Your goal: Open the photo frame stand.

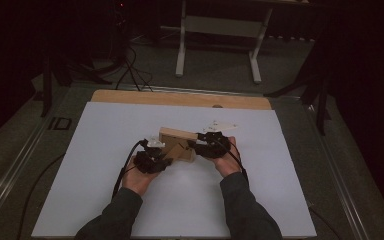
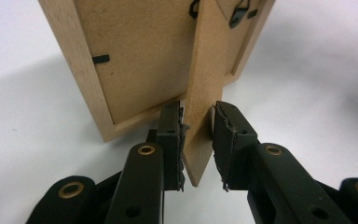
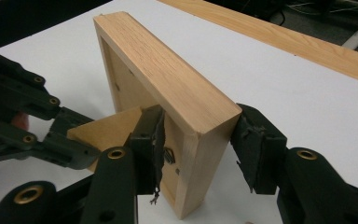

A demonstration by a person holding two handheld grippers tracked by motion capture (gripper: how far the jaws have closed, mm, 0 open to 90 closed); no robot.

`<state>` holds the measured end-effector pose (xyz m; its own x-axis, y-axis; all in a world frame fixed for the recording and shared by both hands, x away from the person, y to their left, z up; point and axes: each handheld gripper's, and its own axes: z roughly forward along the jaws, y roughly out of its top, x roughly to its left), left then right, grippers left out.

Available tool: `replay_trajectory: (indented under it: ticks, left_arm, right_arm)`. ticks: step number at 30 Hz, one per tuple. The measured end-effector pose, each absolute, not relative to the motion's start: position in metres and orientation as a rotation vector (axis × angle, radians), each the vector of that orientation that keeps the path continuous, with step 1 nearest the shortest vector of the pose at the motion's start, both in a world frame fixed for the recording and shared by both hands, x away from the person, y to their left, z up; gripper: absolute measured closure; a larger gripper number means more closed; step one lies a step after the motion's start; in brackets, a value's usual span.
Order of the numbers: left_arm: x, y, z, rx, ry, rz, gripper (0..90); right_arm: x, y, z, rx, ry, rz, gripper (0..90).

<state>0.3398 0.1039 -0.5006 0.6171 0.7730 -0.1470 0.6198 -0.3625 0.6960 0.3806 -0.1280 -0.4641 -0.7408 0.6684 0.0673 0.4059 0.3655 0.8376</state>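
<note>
A light wooden picture frame (image 1: pixel 176 137) stands upright on its edge in the middle of the white table sheet (image 1: pixel 130 200), its back toward me. From the brown backing (image 2: pixel 140 56) a fibreboard stand leg (image 2: pixel 205 70) folds out. My left gripper (image 2: pixel 198 112) is shut on the lower tip of that stand leg, one pad on each face. My right gripper (image 3: pixel 198 126) is shut across the frame's thick end (image 3: pixel 200 154), one jaw inside the back recess and the other on the outer face. In the high view, the left gripper (image 1: pixel 166 159) and the right gripper (image 1: pixel 195 145) flank the frame.
A bare wooden strip (image 1: pixel 180 99) runs along the table's far edge. Beyond it stand a white desk's legs (image 1: pixel 181 45) and loose cables (image 1: pixel 130 70) on the floor. Dark stand legs (image 1: pixel 322 100) rise at both sides. Gripper cables trail toward me past my forearms.
</note>
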Motion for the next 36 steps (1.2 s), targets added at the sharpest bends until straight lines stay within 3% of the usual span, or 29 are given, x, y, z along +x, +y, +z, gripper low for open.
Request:
replay_trajectory:
  ticks: [36]
  left_arm:
    - [0.34, 0.108, -0.512, 2.123, 1.087, 0.265, 66.1]
  right_arm:
    - [0.372, -0.119, -0.468, 0.897, 2.387, 1.287, 50.3]
